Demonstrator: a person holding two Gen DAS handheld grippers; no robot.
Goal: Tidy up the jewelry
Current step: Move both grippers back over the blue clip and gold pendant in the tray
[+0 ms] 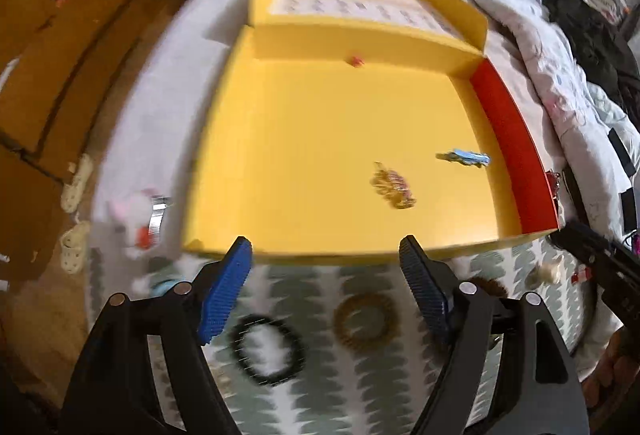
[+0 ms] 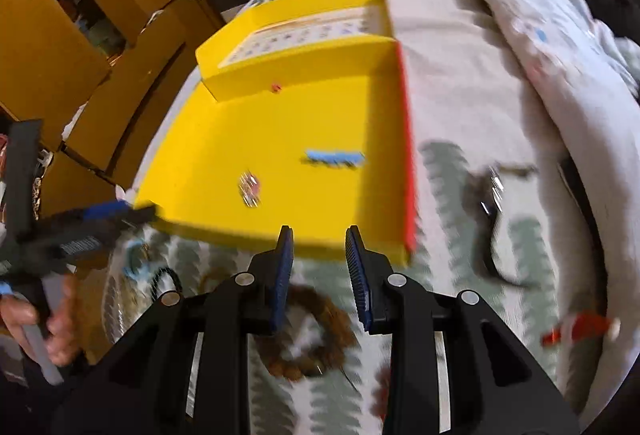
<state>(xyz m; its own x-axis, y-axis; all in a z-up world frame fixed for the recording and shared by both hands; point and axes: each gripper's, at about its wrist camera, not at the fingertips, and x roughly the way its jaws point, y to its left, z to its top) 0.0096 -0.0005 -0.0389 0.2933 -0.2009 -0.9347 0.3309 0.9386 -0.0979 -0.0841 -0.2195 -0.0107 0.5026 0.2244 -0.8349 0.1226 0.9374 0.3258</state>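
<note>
A yellow box (image 1: 320,139) with a red side wall lies open on the bed; it also shows in the right wrist view (image 2: 280,131). Inside lie a gold chain piece (image 1: 392,187), a blue clip (image 1: 464,157) and a small red item (image 1: 355,61). My left gripper (image 1: 326,249) is open and empty at the box's near edge, above a black ring (image 1: 266,351) and a gold coil ring (image 1: 366,319). My right gripper (image 2: 320,235) is open and empty, above a brown beaded bracelet (image 2: 312,335). The left gripper shows at the left of the right wrist view (image 2: 108,213).
A dark strap-like piece (image 2: 488,219) and a red item (image 2: 576,329) lie right of the box on the patterned sheet. A pink plush (image 1: 136,219) and a light blue ring (image 2: 136,259) lie left. Crumpled quilt (image 1: 540,15) fills the right; cardboard boxes (image 1: 48,55) stand left.
</note>
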